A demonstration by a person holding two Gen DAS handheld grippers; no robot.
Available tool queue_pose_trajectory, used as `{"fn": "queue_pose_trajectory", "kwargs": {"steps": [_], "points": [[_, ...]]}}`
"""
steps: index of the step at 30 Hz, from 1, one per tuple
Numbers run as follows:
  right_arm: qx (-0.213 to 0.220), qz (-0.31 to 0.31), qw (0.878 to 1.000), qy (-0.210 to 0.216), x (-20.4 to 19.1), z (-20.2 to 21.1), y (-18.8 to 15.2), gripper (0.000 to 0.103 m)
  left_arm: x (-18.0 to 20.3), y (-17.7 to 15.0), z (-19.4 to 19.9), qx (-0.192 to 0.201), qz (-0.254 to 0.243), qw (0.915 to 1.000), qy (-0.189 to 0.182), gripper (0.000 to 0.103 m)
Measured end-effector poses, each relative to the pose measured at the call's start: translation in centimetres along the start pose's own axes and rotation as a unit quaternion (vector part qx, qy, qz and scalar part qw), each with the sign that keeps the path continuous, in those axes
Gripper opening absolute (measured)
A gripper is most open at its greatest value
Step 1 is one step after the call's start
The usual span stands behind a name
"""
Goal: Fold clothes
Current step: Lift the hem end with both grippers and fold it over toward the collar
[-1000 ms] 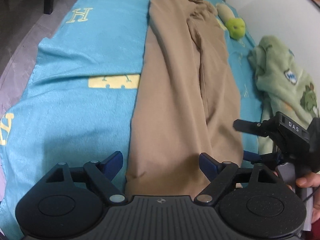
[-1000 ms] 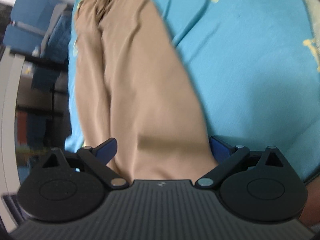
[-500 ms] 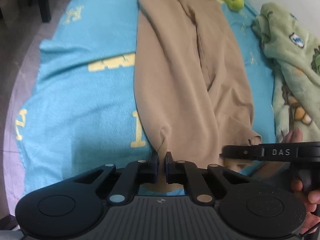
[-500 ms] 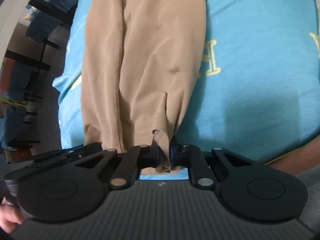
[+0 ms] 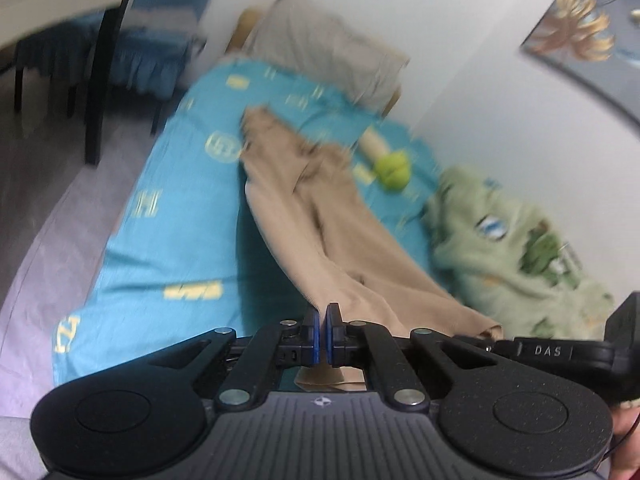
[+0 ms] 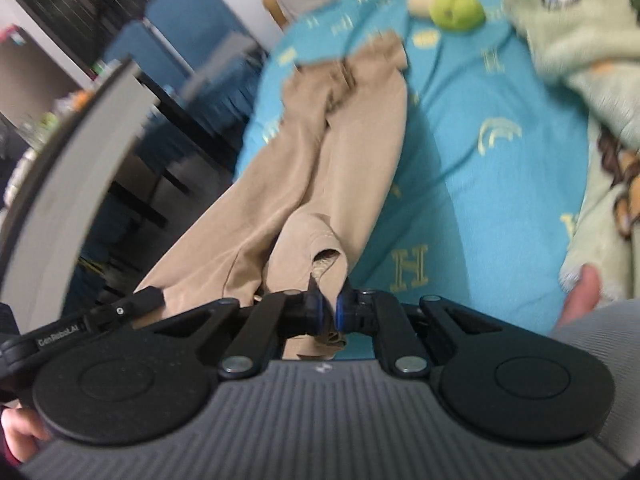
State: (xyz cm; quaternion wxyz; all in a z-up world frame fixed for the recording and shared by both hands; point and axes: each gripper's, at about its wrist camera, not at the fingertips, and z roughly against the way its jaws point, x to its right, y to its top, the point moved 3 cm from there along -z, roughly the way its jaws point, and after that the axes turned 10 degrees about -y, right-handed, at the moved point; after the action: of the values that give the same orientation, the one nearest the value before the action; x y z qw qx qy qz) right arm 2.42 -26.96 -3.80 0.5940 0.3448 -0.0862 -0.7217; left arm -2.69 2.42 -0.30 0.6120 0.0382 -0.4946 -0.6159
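Blur smears both views and each gripper body hides the trouser hems, yet the left gripper (image 5: 322, 334) and right gripper (image 6: 326, 312) are each clenched on a hem of the tan trousers (image 5: 320, 216), lifted above the blue bedsheet (image 5: 176, 232) where the waist lies.

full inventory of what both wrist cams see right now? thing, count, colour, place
trousers: 1, tan, lengthwise on the bed, hem end lifted
bedspread: 1, turquoise with yellow letters, covering the bed
blanket: 1, pale green with cartoon prints, bunched at the wall side
plush toy: 1, lime green, near the head of the bed
pillow: 1, grey-beige, head of the bed
picture: 1, gold leaves on grey, on the wall
chairs: blurred, blue, beside the bed
left claw: shut on trouser hem
right claw: shut on trouser hem
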Motion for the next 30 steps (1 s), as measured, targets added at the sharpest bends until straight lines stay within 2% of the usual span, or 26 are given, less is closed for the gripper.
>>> {"fn": "queue_pose_trajectory", "kwargs": {"steps": [3,7,10,12,15,19,26,30], "points": [[0.027,-0.012,0.999,0.023,0.7,3.3,-0.1,0.009,2.9,-0.3,2.5,0.021,-0.021,0.9994,-0.017,0.003],[0.055,-0.028,0.997,0.052,2.2,7.6,-1.8,0.009,6.6,-2.4,5.9,0.04,-0.053,0.9974,-0.029,0.003],[0.074,-0.035,0.995,0.063,3.0,9.5,-2.8,0.009,8.0,-3.7,7.2,0.049,-0.057,0.9966,-0.033,0.003],[0.081,-0.035,0.994,0.06,3.1,9.5,-2.5,0.009,8.3,-3.3,6.7,0.053,-0.062,0.9962,-0.03,0.003],[0.083,-0.036,0.994,0.053,2.8,8.0,-0.4,0.009,8.0,-2.0,5.2,0.063,-0.064,0.9958,-0.018,0.003],[0.088,-0.026,0.995,0.035,1.9,4.5,3.8,0.009,6.4,1.6,1.7,0.074,-0.055,0.9958,-0.003,0.004],[0.063,-0.004,0.998,-0.01,1.3,-4.9,10.4,0.01,1.3,6.1,-8.8,0.064,-0.081,0.9931,0.056,0.004],[0.03,0.016,0.999,-0.037,1.7,-10.3,11.0,0.01,-1.6,8.1,-14.9,0.056,-0.105,0.989,0.088,0.004]]}}
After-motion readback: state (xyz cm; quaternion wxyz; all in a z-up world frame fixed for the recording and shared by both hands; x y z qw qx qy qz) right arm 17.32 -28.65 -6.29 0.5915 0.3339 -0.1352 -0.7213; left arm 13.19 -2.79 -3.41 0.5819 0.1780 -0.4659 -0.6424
